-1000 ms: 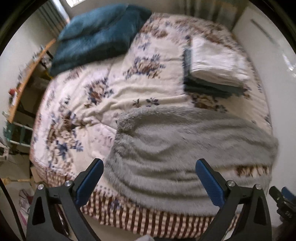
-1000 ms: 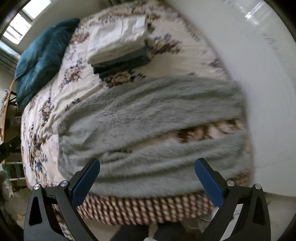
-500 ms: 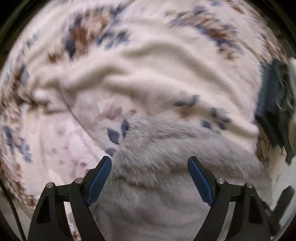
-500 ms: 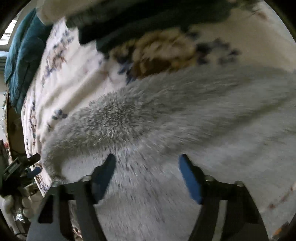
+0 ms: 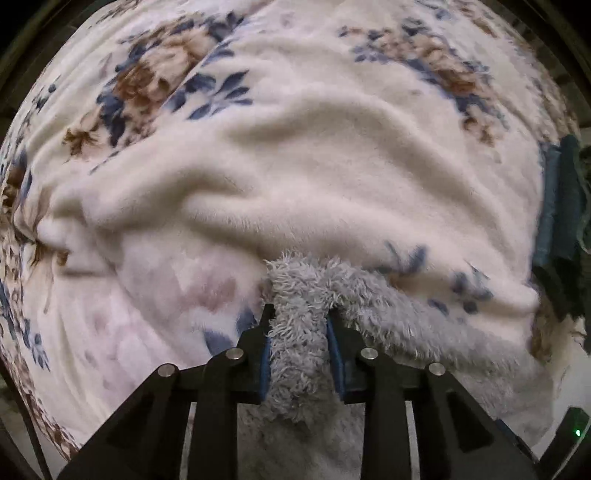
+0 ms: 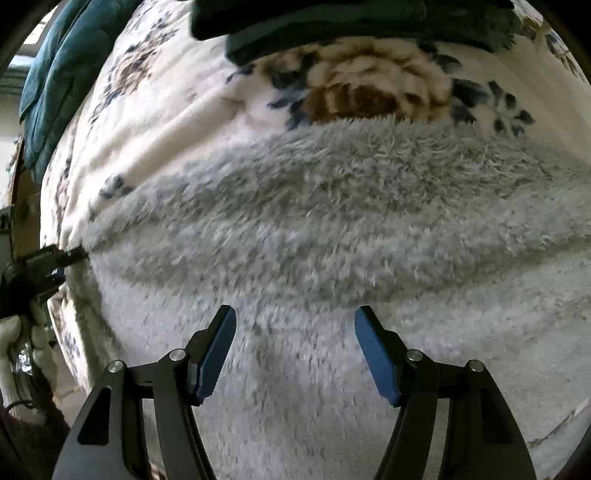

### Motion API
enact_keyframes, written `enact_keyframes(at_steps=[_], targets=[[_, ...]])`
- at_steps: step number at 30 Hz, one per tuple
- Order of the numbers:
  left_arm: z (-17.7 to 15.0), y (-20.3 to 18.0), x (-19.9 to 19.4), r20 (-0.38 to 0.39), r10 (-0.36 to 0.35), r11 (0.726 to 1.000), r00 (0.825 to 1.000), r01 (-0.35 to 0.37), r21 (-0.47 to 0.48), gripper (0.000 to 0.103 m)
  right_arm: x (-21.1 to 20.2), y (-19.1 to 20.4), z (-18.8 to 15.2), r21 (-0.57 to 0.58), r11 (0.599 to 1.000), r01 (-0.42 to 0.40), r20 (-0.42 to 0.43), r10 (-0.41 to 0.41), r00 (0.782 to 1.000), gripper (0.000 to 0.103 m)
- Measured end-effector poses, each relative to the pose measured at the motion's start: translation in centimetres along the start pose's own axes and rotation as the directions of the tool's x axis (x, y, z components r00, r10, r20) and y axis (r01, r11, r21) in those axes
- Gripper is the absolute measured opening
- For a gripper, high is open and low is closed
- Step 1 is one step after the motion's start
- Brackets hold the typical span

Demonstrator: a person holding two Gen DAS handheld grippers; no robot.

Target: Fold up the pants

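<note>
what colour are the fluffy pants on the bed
Light grey pants, all one colour with no pattern; clearest in the right wrist view.

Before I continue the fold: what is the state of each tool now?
Left tool: closing on a bunch of the grey fleece pants.
Right tool: open, holding nothing.

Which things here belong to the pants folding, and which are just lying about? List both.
In the job: grey fleece pants; left gripper, closing on a pinched fold of them; right gripper, open above them.

Lying about: floral blanket; dark folded clothes; teal pillow.

Grey fluffy pants [image 6: 332, 229] on cream, blue-brown floral blanket [image 5: 295, 155], perhaps fleece
</note>
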State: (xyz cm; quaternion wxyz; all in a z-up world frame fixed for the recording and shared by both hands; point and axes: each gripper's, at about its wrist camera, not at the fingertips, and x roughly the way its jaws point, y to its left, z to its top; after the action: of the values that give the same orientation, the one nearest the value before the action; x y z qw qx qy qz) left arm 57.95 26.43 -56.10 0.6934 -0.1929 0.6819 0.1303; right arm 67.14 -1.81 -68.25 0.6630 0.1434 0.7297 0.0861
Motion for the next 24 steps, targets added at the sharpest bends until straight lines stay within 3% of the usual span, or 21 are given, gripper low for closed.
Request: enact_keyframes(at_steps=[4, 8, 9, 11, 13, 15, 19, 20, 21, 22, 23, 24], targets=[[-5.7, 1.9, -7.3, 0.102, -0.056, 0.998, 0.993, 0.057, -0.005, 0.034, -3.5, 0.2, -4.1, -0.019, 0.998, -0.066, -0.002, 0.066, 0.998, 0.073], [-12.3, 8.6, -10.9, 0.148, -0.067, 0.993, 0.987, 0.081, -0.090, 0.053, -5.7, -0.9, -13.1, 0.066, 0.991, -0.114, -0.058, 0.117, 0.991, 0.074], [-14.2, 10.1, -10.8, 0.139, -0.035, 0.992, 0.990, 0.051, -0.115, 0.059, -5.9, -1.7, -15.4, 0.099, 0.988, -0.120, -0.077, 0.128, 0.989, 0.074], [-18.5, 12.2, -9.9, 0.080, 0.035, 0.988, 0.996, -0.022, -0.155, 0.059, -4.9, -3.4, -21.0, 0.228, 0.967, -0.116, -0.139, 0.150, 0.979, 0.074], [-22.3, 13.6, -6.9, -0.036, 0.048, 0.982, 0.998, -0.054, -0.182, 0.059, -3.0, -5.2, -25.6, 0.373, 0.922, -0.100, -0.195, 0.184, 0.963, 0.074], [-23.7, 14.4, -4.4, -0.103, -0.009, 0.968, 0.995, -0.017, -0.250, 0.059, -1.2, -7.1, -29.2, 0.474, 0.877, -0.075, -0.239, 0.209, 0.948, 0.074], [-24.1, 13.6, -0.4, -0.123, -0.125, 0.945, 0.984, 0.080, -0.318, 0.059, 2.2, -8.6, -32.9, 0.619, 0.781, -0.079, -0.230, 0.276, 0.933, 0.074], [-24.1, 13.2, 0.0, -0.115, -0.109, 0.946, 0.987, 0.068, -0.316, 0.053, 2.7, -8.8, -33.0, 0.643, 0.759, -0.099, -0.195, 0.288, 0.938, 0.074], [-24.1, 12.8, 0.3, -0.097, -0.100, 0.950, 0.990, 0.066, -0.306, 0.027, 3.3, -8.7, -32.8, 0.650, 0.752, -0.109, -0.167, 0.282, 0.945, 0.072], [-24.3, 12.2, 0.5, -0.086, -0.102, 0.956, 0.991, 0.074, -0.282, 0.015, 3.7, -8.6, -32.5, 0.646, 0.756, -0.104, -0.153, 0.262, 0.953, 0.057], [-24.2, 11.9, 0.6, -0.083, -0.084, 0.962, 0.993, 0.060, -0.265, 0.010, 4.0, -8.6, -32.4, 0.646, 0.758, -0.093, -0.148, 0.244, 0.958, 0.048], [-24.7, 11.8, 0.0, -0.060, -0.055, 0.970, 0.997, 0.040, -0.239, 0.006, 4.4, -8.2, -32.4, 0.642, 0.762, -0.086, -0.146, 0.231, 0.962, 0.027]])
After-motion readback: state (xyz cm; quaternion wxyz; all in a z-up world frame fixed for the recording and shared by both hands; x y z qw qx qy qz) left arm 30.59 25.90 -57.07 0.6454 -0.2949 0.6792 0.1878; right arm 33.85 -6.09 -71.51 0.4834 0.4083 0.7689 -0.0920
